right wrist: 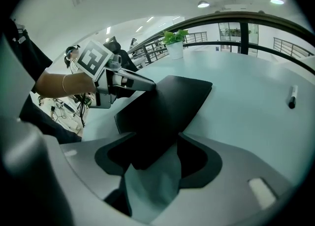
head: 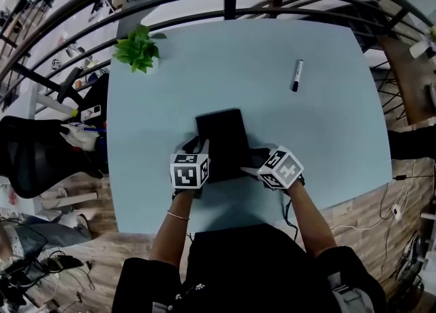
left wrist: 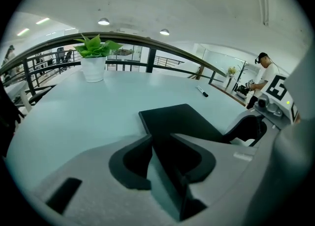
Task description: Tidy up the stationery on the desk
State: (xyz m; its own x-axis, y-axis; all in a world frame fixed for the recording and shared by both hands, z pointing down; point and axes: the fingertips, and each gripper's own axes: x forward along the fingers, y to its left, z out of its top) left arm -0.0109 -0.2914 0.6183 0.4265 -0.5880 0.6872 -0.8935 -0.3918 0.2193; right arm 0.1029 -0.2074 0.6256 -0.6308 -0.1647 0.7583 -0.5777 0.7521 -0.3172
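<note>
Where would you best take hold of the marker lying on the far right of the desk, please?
Pinch the marker across the middle of its barrel, coming down from above with one jaw on each long side. It lies flat on the table, alone, running roughly near-to-far, so its top and long sides are free.

Bright, even overhead light; ceiling lamps [left wrist: 103, 21] glow above the potted plant [left wrist: 93, 55]. Shadows are soft. Strong fisheye bending and dark vignetted corners. The nearest foreground is slightly blurred.
</note>
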